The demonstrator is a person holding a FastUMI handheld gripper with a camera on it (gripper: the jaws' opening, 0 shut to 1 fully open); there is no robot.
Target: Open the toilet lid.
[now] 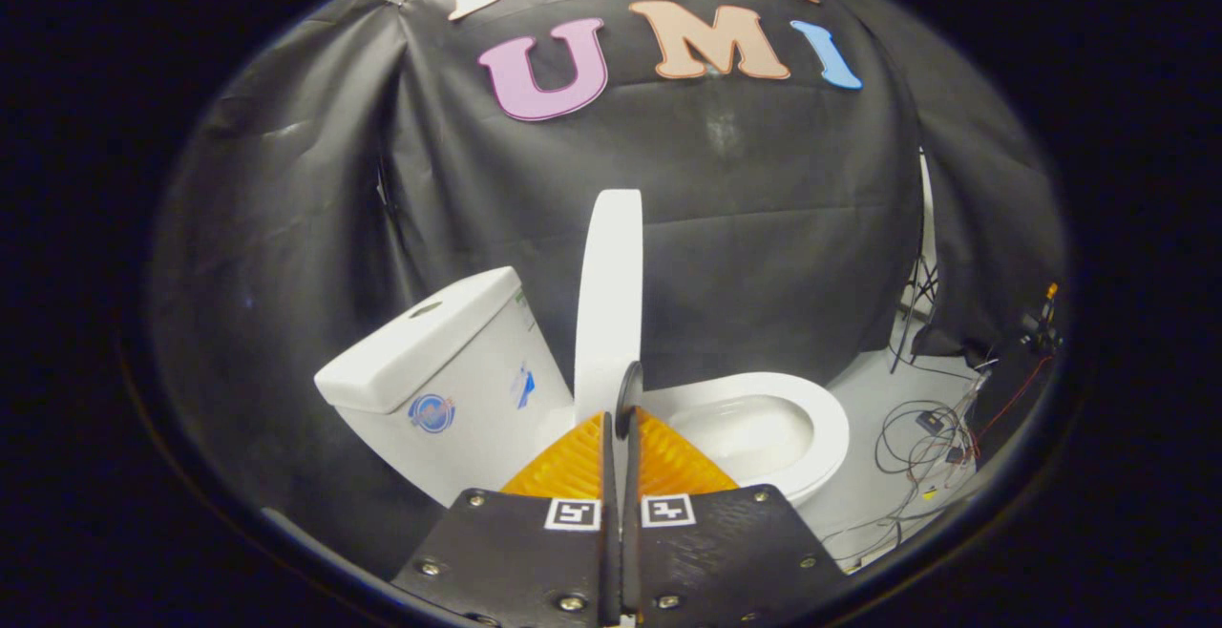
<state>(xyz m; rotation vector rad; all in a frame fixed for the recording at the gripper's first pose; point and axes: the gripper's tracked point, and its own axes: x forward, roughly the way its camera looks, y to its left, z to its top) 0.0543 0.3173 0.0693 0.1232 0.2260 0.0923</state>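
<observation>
A white toilet stands against the black cloth wall, its tank point(449, 375) to the left of my fingers and its open bowl and seat point(764, 423) to the right. The white lid point(611, 294) is raised almost upright and I see it edge-on, straight ahead of my fingers. A small black round tab point(630, 391) sits at the lid's lower edge. My gripper point(621, 420) has its two orange fingers point(573, 461) pressed close together, shut on that tab at their tips.
Loose cables and small electronic parts point(931, 442) lie on the pale floor to the right of the bowl. A stand's thin legs point(916, 308) rise by the cloth wall further right. The black cloth hangs close behind the tank.
</observation>
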